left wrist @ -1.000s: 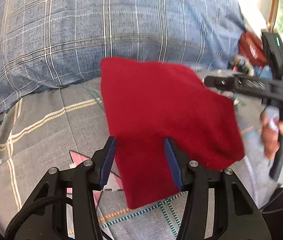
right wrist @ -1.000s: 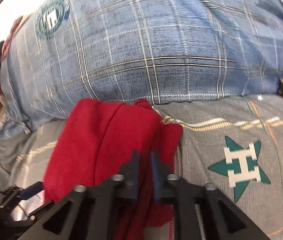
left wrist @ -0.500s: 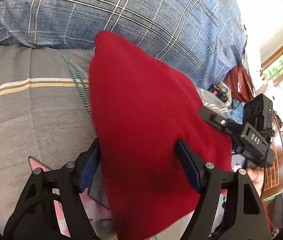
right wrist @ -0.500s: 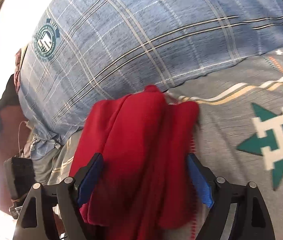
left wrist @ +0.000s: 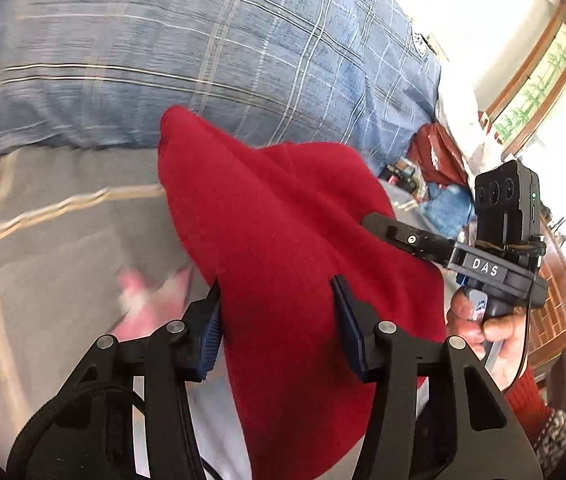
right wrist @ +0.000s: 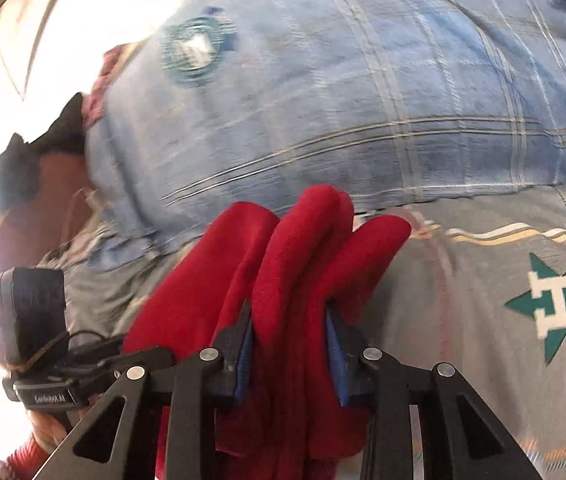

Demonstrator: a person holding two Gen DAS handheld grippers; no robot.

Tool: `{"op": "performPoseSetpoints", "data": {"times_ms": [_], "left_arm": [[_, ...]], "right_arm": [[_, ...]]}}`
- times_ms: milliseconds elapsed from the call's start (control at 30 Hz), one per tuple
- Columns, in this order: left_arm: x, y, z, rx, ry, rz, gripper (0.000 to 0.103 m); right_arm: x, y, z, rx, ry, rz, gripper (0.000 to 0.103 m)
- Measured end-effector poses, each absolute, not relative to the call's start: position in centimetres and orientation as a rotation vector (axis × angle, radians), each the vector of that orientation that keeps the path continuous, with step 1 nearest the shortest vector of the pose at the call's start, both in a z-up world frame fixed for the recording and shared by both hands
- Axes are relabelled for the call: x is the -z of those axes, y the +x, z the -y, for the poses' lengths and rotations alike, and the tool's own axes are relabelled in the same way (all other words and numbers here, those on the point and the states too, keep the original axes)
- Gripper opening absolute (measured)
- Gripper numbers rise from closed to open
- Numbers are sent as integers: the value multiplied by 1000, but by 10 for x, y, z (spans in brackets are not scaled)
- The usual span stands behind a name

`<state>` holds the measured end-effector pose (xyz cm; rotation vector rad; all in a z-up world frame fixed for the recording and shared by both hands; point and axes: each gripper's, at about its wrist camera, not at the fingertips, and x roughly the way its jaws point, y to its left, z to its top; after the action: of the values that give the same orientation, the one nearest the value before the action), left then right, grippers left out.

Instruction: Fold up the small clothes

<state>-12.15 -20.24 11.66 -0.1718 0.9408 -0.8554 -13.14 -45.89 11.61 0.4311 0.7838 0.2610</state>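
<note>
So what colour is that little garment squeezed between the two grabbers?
Plain deep red garment, no pattern visible. It shows best in the left wrist view.

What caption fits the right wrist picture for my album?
Right hand-held gripper pinching a bunched red cloth above a grey bedsheet, beside a blue plaid pillow.

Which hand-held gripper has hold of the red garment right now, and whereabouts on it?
Both. The right hand-held gripper has just closed on a bunched fold of the red garment; the left hand-held gripper has just closed across the garment's near end.
</note>
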Motion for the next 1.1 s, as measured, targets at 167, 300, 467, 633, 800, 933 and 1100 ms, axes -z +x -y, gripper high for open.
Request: {"op": "performPoseSetpoints", "data": {"times_ms": [167, 300, 467, 633, 800, 933, 1100], "left_arm": [[-80, -169, 166, 678, -85, -1012, 50], [-61, -183, 154, 593, -92, -1004, 53], [-72, -191, 157, 548, -45, -946, 54], [-78, -203, 154, 488, 8, -898, 56], [-86, -213, 145, 430, 22, -871, 56], [-91, -220, 140, 387, 28, -848, 56], [-102, -233, 139, 349, 48, -797, 56]], "right_arm": [[-95, -162, 421, -312, 427, -850, 37], [-80, -178, 408, -124, 274, -904, 37], [-119, -210, 384, -262, 295, -808, 37], [-119, -228, 316, -331, 46, -787, 27], [-56, -223, 316, -168, -68, -890, 21], [-68, -228, 319, -152, -20, -868, 21], [-97, -252, 323, -148, 103, -802, 63]]}}
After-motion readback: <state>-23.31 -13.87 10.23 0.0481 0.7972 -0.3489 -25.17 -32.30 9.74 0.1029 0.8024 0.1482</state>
